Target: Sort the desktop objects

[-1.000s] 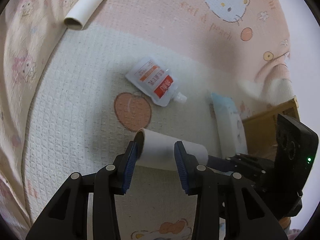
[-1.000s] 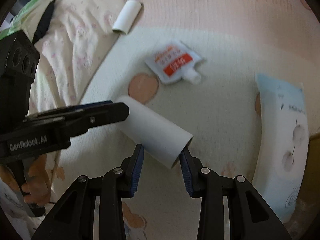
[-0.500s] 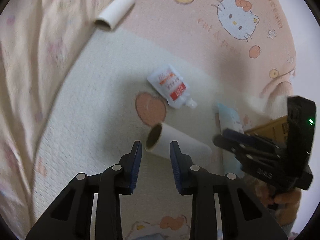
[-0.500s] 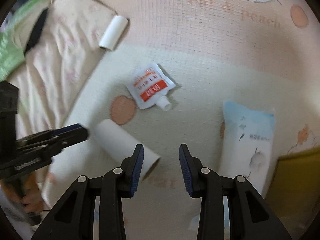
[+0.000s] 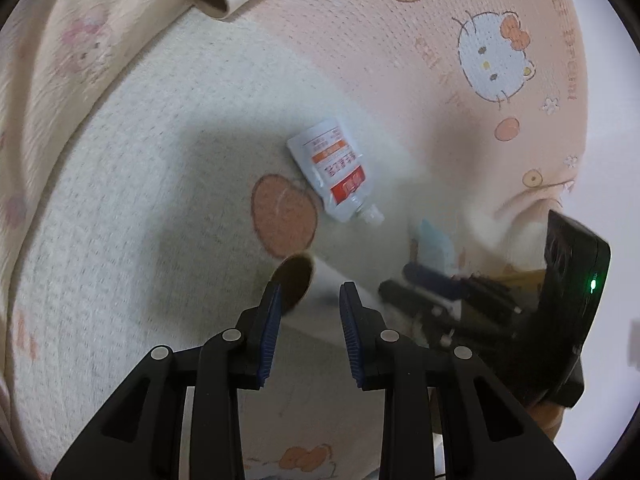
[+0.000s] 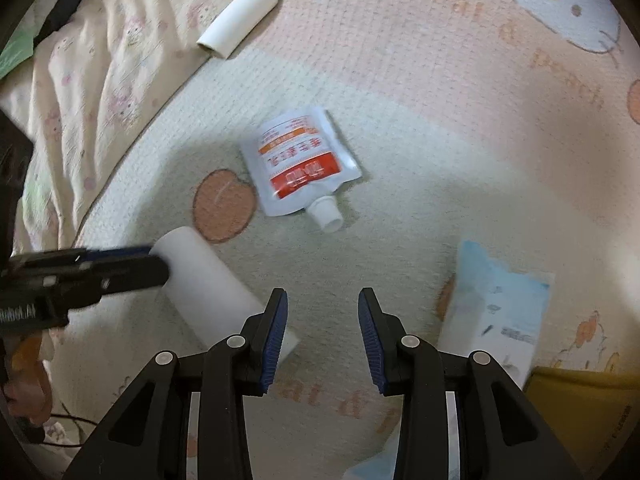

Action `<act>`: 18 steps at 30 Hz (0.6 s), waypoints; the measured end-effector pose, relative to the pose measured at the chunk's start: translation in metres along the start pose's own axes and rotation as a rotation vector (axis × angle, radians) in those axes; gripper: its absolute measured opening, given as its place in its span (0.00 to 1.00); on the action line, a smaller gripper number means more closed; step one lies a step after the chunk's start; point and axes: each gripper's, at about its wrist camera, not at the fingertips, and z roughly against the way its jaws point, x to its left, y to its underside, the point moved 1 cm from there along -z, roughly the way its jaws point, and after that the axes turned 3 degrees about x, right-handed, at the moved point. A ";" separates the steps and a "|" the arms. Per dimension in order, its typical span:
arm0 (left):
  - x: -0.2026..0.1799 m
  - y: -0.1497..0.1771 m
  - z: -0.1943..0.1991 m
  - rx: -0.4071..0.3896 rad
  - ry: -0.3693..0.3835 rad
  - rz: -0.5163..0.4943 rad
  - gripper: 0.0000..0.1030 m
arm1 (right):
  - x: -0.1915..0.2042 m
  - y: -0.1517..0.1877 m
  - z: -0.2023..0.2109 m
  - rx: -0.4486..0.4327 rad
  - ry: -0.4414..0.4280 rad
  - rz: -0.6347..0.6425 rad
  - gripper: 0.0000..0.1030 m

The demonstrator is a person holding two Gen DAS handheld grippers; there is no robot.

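Cardboard, white outside and brown inside: the nearer tube (image 6: 208, 280) lies on the cream waffle blanket (image 6: 420, 220) at lower left of your right wrist view, its far end touching the tip of your left gripper (image 5: 310, 300). In the left wrist view that claw's blue pads stand apart with the tube's open mouth just past them; no pad visibly presses on it, though the frame is blurred. Your right gripper (image 6: 323, 300) is released and empty, the tube's near end behind its left finger. A white-and-red spout pouch (image 6: 298, 164) lies at centre, a second tube (image 6: 236, 20) at upper left, a pale blue packet (image 6: 500, 312) at lower right.
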 end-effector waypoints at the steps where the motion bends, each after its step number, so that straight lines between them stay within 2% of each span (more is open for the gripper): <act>1: -0.002 -0.002 -0.002 0.003 -0.002 -0.010 0.31 | 0.001 0.000 0.000 0.003 -0.011 -0.001 0.32; 7: -0.014 -0.009 -0.011 0.025 -0.011 -0.071 0.31 | 0.010 0.009 -0.001 0.021 -0.066 -0.018 0.32; 9: -0.016 -0.010 -0.014 0.041 -0.040 -0.071 0.31 | 0.013 0.013 -0.002 0.027 -0.056 -0.014 0.32; 12: -0.016 -0.008 0.000 -0.013 -0.059 -0.074 0.31 | 0.015 0.020 -0.002 0.026 -0.018 -0.002 0.32; 16: -0.012 0.000 0.016 -0.018 -0.089 -0.079 0.31 | 0.008 0.028 0.006 0.013 -0.079 -0.045 0.32; 18: -0.009 0.006 0.018 -0.007 -0.092 -0.068 0.31 | 0.006 0.031 0.010 0.004 -0.076 -0.056 0.32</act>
